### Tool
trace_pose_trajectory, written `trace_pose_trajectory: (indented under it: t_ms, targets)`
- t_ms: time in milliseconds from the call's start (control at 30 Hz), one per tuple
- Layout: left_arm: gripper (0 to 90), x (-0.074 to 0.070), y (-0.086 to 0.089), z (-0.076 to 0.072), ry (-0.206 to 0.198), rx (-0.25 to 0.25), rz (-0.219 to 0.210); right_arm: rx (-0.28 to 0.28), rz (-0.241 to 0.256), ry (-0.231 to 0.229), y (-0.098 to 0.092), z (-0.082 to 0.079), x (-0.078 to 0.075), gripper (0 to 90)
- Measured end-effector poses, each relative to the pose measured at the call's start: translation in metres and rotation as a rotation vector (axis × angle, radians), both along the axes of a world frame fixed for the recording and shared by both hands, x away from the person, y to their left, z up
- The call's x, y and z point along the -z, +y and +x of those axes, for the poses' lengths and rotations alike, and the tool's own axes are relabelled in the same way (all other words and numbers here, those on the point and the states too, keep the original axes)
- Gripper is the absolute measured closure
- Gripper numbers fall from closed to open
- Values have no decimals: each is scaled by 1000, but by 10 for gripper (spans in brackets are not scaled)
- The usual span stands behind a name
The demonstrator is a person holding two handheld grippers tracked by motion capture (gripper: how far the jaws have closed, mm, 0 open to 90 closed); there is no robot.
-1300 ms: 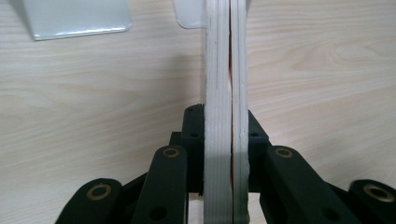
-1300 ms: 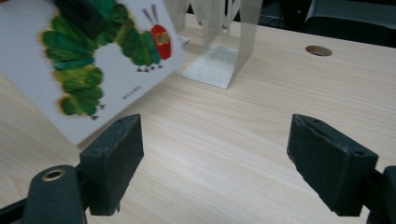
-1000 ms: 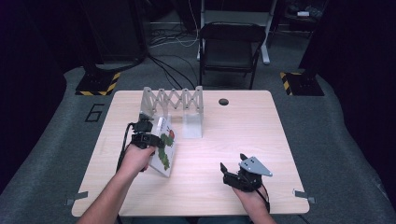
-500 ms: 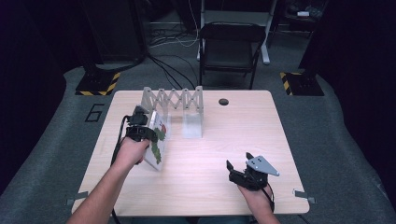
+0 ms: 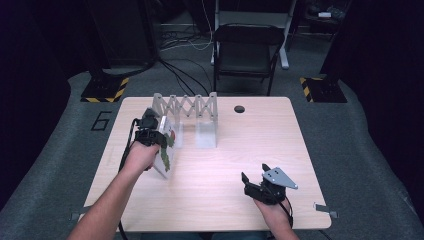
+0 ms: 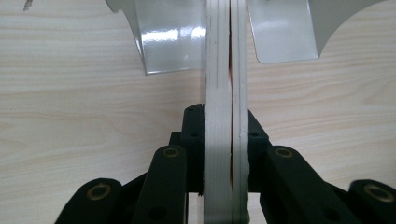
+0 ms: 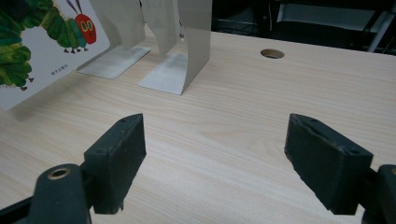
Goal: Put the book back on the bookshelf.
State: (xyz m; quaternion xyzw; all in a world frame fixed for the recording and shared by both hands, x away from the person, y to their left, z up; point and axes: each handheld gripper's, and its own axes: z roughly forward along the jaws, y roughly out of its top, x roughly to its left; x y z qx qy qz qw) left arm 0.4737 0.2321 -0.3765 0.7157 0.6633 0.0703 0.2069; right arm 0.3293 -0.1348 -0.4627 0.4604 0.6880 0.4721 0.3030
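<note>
Now clamping the white caterpillar picture book (image 5: 165,152) edge-on in the left claw (image 6: 225,135), just before the grey metal accordion rack (image 5: 186,106); right claw (image 7: 233,161) spread wide, well apart.

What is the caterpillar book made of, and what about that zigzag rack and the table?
The book looks like thick white cardboard: in the left claw its pages show as stiff, chunky slabs, and the cover seems glossy. The rack looks like thin painted or plain metal, pale grey with shiny reflections on its bent plates. The table looks like light wood, or a wood-pattern laminate, with grain lines.
</note>
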Motion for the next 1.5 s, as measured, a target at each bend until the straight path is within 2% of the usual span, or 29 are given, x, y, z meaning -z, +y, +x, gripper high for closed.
trace_pose_trajectory:
  t_ms: [400, 500, 600, 633, 867, 1167, 1267, 1500]
  targets:
    - [769, 0, -5, 19, 18, -35, 22, -15, -1, 5, 0, -1, 0, 213]
    - [769, -3, -6, 22, 11, -40, 37, -11, 11, -2, 1, 0, 0, 214]
    - [769, -6, -5, 29, 10, -59, 27, -15, 4, 4, 1, 0, 0, 216]
    - [769, -7, -6, 32, 11, -66, 40, -16, 6, 7, 2, -1, 0, 218]
    - [768, -12, -10, 49, 2, -87, 62, -18, 6, 8, 1, 0, 1, 223]
    - [768, -11, -13, 70, 11, -116, 100, -23, 10, 9, 0, 0, 1, 226]
    - [768, -10, -12, 75, 26, -117, 103, -21, 14, 12, 0, 1, 1, 228]
    - [768, -6, -9, 82, 28, -124, 108, -23, 10, 15, 0, 1, 2, 232]
